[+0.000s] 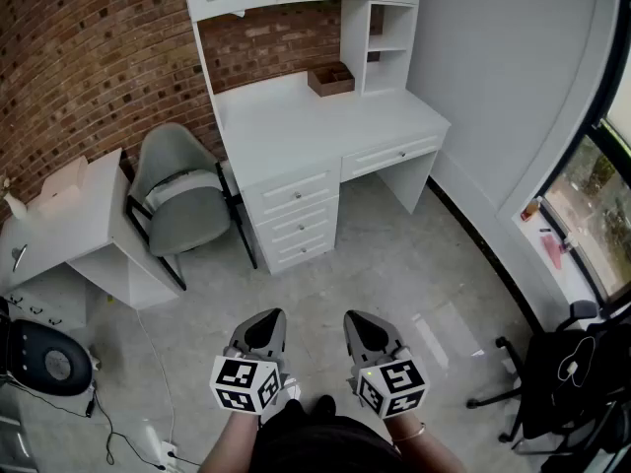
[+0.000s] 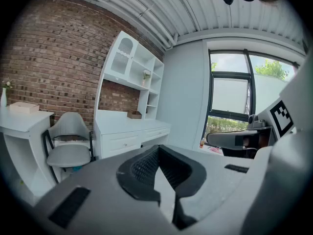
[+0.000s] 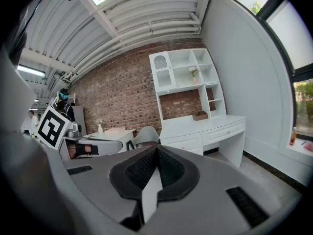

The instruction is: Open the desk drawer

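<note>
The white desk (image 1: pixel 325 126) with a shelf unit stands against the brick wall, well ahead of me. It has a stack of three drawers (image 1: pixel 294 217) on its left side and a wide shallow drawer (image 1: pixel 392 156) under the top on its right; all are closed. My left gripper (image 1: pixel 268 315) and right gripper (image 1: pixel 357 317) hang side by side low in the head view, far short of the desk. Both are shut with nothing between the jaws. The left gripper (image 2: pixel 158 147) faces the desk (image 2: pixel 128 127). The right gripper (image 3: pixel 157 147) faces the desk (image 3: pixel 203 124) too.
A grey chair (image 1: pixel 179 200) stands left of the drawer stack, beside a second white desk (image 1: pixel 69 227). A brown box (image 1: pixel 331 79) sits on the desk top. A black office chair (image 1: pixel 562 372) is by the window at right. Cables and a power strip (image 1: pixel 158 449) lie on the floor at left.
</note>
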A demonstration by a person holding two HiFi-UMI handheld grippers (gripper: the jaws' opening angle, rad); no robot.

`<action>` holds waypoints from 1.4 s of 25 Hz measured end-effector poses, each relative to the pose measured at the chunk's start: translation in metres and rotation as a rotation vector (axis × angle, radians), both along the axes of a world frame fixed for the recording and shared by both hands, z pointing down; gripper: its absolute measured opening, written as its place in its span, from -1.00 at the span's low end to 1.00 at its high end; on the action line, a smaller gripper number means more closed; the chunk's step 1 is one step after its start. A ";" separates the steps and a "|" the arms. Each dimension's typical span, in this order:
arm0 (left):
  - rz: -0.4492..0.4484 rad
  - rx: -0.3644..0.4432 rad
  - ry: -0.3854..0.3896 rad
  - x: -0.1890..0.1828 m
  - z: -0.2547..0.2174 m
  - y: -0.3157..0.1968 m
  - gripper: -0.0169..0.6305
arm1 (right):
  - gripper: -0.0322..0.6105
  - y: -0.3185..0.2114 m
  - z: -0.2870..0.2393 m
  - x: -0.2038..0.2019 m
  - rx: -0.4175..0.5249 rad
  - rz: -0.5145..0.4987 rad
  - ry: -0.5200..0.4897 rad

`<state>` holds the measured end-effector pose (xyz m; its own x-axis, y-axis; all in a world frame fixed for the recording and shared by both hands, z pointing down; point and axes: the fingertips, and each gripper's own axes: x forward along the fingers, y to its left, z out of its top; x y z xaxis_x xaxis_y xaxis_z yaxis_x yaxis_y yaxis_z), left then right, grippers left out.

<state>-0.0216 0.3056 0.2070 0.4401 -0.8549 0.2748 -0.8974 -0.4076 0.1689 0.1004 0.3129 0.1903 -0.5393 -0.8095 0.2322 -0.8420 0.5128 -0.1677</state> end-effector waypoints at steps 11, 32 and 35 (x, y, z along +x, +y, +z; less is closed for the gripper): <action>-0.006 -0.008 -0.012 0.005 0.004 0.000 -0.92 | -0.89 -0.007 0.010 0.005 -0.030 -0.013 -0.035; -0.032 -0.064 0.013 -0.048 0.039 -0.166 -0.92 | -0.89 -0.168 0.040 -0.043 -0.095 -0.020 -0.029; -0.025 -0.085 0.015 -0.060 0.048 -0.204 -0.92 | -0.89 -0.205 0.052 -0.055 -0.121 -0.017 -0.026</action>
